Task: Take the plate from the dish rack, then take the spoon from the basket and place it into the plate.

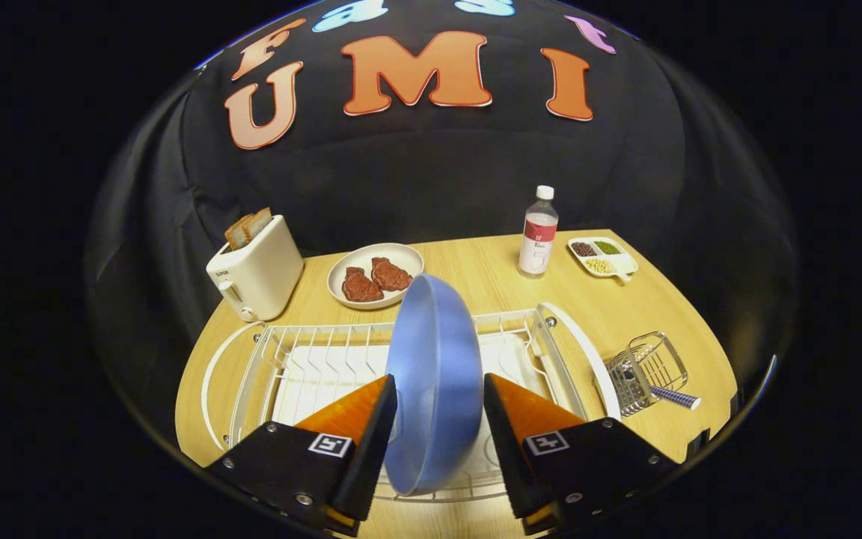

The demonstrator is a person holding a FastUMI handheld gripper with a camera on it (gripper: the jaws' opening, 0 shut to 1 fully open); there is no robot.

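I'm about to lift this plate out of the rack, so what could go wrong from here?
1. The gripper fingers stand either side of the upright blue plate; whether both press on it is unclear, so it may slip.
2. Lifted crooked, the plate could catch on the rack wires and drag it.
3. Swinging it away could hit the bottle or the basket holding the spoon.

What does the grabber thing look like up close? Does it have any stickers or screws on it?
The gripper has two wedge-shaped fingers that taper forward. Each sits on a black blocky base with small silver screws at the corners. On top of each base is a square white sticker with a black pattern, like a little code tag. No cables show.
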